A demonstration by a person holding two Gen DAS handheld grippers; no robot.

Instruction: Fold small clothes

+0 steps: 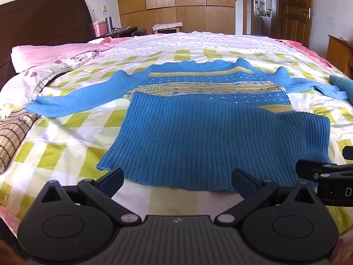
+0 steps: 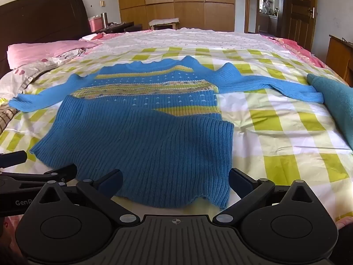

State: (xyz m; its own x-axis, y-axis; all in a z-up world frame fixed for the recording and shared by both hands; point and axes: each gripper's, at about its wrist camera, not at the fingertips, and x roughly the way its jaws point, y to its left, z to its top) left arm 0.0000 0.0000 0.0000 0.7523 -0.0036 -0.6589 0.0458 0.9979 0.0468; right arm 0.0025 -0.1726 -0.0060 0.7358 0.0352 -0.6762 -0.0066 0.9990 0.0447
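Bedroom, wardrobe at the back; bed (image 1: 66,132) under a green-checked cover carries the work. Sweater (image 1: 198,132) lies spread on it, collar away from me, near hem just ahead of both claws. Done: 1 fold, the lower body turned up over the patterned chest, its edge slanted. Left: both sleeves (image 1: 72,98) are spread out flat, and the final folds remain, in my judgement. My left claw (image 1: 177,182) stands wide apart, nothing in it. My right claw (image 2: 175,182) likewise, clear of the knit. A teal garment (image 2: 335,101) waits at the right.
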